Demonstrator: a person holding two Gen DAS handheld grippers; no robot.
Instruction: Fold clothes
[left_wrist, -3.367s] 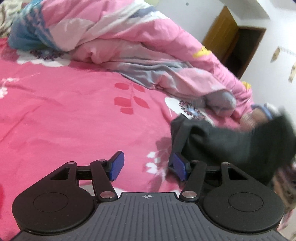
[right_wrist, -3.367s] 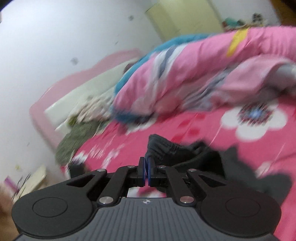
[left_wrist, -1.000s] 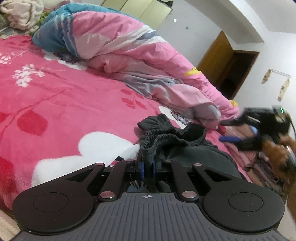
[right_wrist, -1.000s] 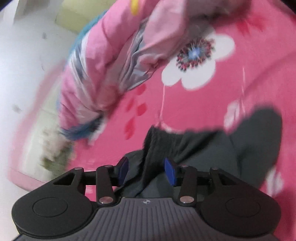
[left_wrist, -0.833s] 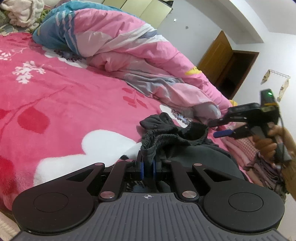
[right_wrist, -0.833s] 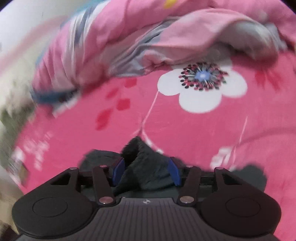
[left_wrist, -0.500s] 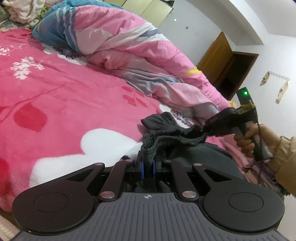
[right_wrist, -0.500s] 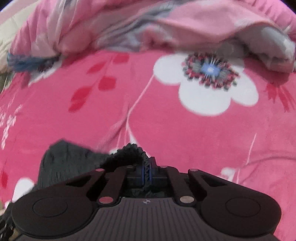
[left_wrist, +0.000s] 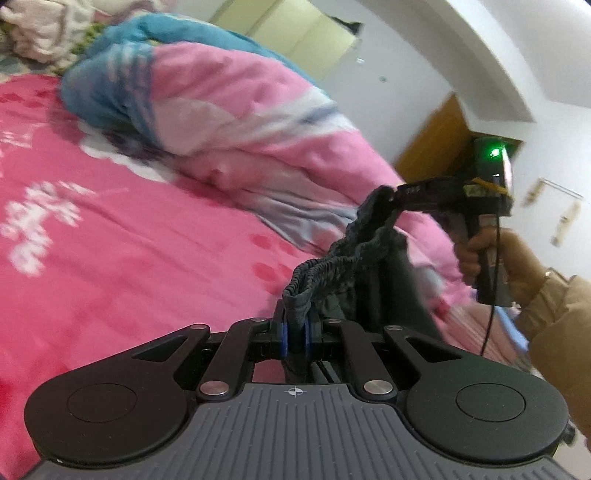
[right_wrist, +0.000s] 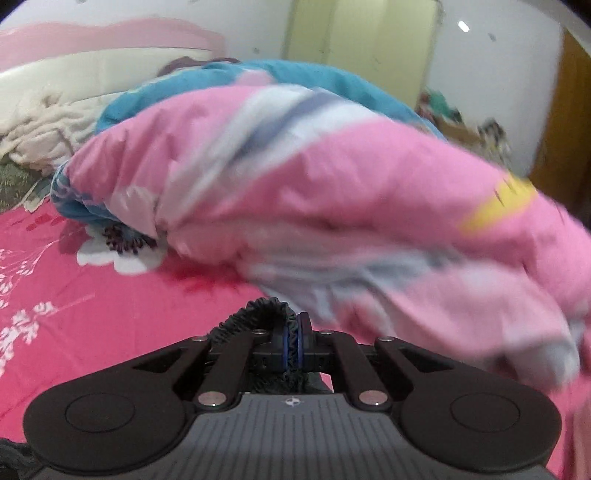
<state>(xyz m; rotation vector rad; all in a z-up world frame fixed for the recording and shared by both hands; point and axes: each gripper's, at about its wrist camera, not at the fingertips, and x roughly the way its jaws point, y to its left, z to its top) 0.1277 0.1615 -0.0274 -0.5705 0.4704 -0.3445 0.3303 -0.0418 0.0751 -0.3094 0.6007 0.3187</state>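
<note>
Dark grey trousers (left_wrist: 354, 254) with a gathered elastic waistband hang in the air above the pink bed. My left gripper (left_wrist: 294, 338) is shut on one end of the waistband. My right gripper (left_wrist: 393, 197) is shut on the other end, higher and further right, so the band stretches between them. In the right wrist view my right gripper (right_wrist: 293, 347) pinches the waistband (right_wrist: 258, 314) between its blue pads. The trouser legs hang down behind the left gripper, mostly hidden.
A pink flowered bedsheet (left_wrist: 122, 240) covers the bed. A bunched pink and blue quilt (left_wrist: 229, 122) lies across the far side (right_wrist: 332, 192). Cream and green cloth is heaped near the headboard (right_wrist: 40, 125). A wooden door (left_wrist: 436, 147) stands at the right.
The right gripper closed on the far end of the waistband. Both grippers then lifted the trousers off the bed, and the waistband is now stretched between them.
</note>
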